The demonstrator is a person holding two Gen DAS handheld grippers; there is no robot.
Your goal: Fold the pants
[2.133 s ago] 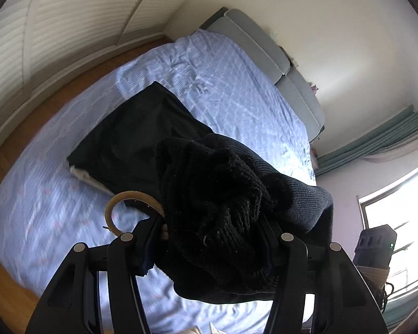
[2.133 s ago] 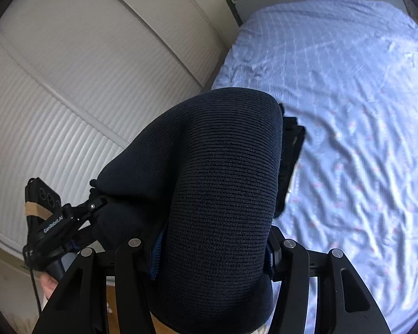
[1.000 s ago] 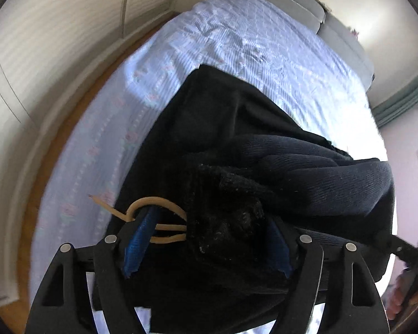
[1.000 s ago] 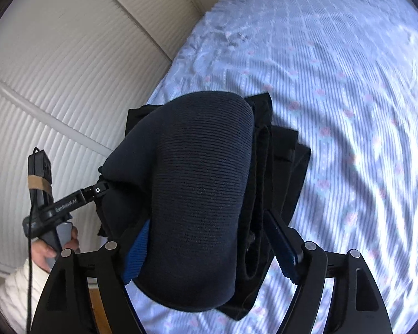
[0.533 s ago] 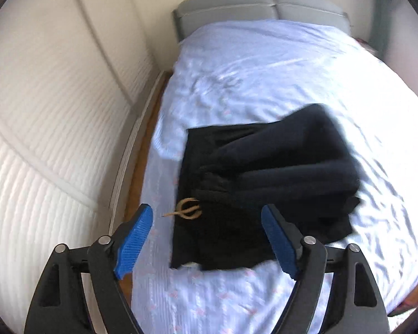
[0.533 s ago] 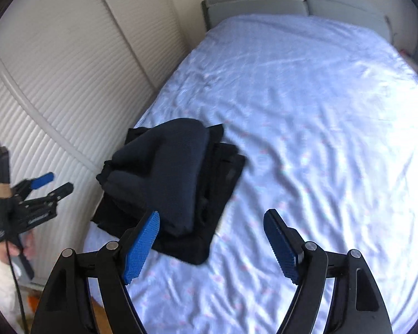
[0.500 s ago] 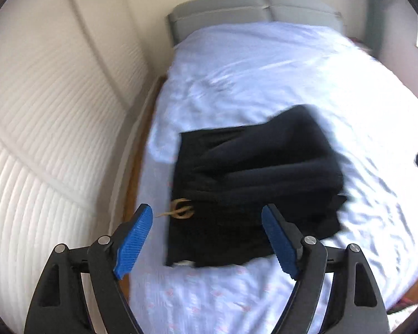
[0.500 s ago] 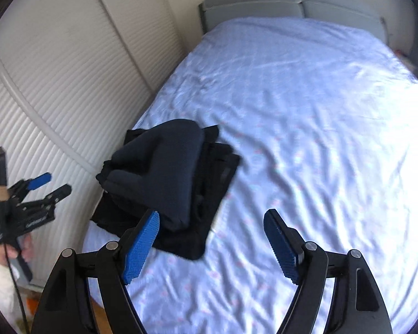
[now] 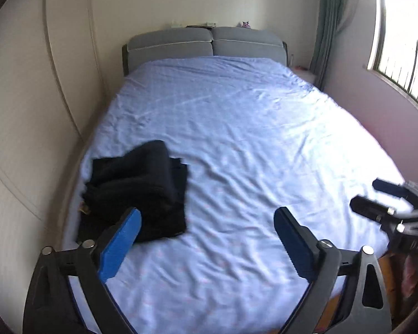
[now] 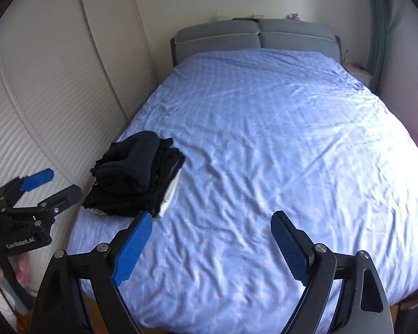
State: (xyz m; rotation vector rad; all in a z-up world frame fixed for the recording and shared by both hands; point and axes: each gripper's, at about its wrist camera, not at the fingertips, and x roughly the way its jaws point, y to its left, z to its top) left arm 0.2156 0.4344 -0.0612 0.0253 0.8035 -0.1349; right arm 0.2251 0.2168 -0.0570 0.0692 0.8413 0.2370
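The dark folded knit pants [image 9: 138, 188] lie in a pile on the light blue bed sheet [image 9: 250, 144]. The left gripper [image 9: 207, 228] and right gripper [image 10: 211, 235] both hang spread wide with nothing in them.

The dark pants [image 10: 138, 174] lie folded in a bundle near the bed's [image 10: 264, 139] left edge, well down from the grey headboard [image 10: 253, 39]. Both the right gripper [image 10: 211, 239] and left gripper [image 10: 51, 185] hang spread apart, holding nothing.
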